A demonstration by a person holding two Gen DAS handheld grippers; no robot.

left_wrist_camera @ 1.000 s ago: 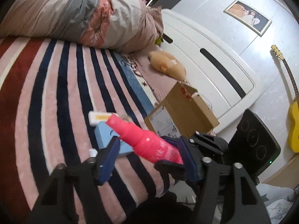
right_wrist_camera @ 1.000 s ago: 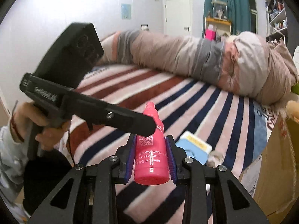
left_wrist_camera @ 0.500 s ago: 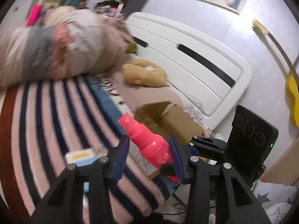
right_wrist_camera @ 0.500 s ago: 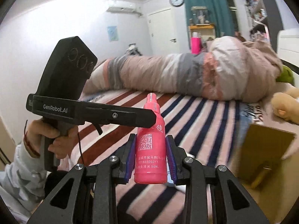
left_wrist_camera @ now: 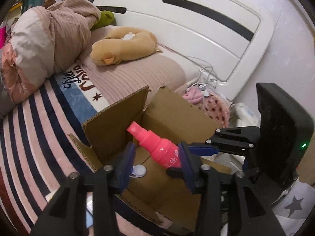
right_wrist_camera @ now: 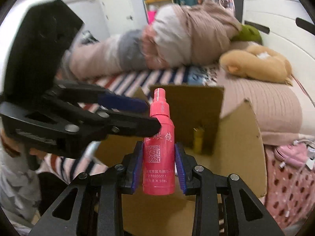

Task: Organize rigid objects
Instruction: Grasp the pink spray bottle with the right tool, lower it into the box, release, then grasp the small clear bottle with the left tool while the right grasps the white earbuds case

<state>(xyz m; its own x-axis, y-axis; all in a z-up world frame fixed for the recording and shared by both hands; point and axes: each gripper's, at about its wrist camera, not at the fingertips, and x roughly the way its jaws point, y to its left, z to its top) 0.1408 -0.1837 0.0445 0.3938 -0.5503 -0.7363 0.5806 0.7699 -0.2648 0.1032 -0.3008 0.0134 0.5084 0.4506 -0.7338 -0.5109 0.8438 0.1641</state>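
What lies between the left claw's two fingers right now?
The pink spray bottle, gripped by the right claw, above the open cardboard box. The left wrist view shows it inside the left claw, whose jaws stand wider than the bottle.

Bottle (right_wrist_camera: 158, 147) over box (left_wrist_camera: 177, 116) — box on bed (left_wrist_camera: 35, 137); plush (left_wrist_camera: 122, 47) behind.

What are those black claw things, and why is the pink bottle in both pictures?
They are hand-held grabbers, one in each of a person's hands, each with a small camera looking along its two fingers. So each picture is one grabber's own view. The right grabber holds the pink spray bottle between its blue-padded fingers. The left grabber is open, its fingers on either side of the same bottle. Below is an open cardboard box on a striped bed blanket, with a tan plush toy behind.
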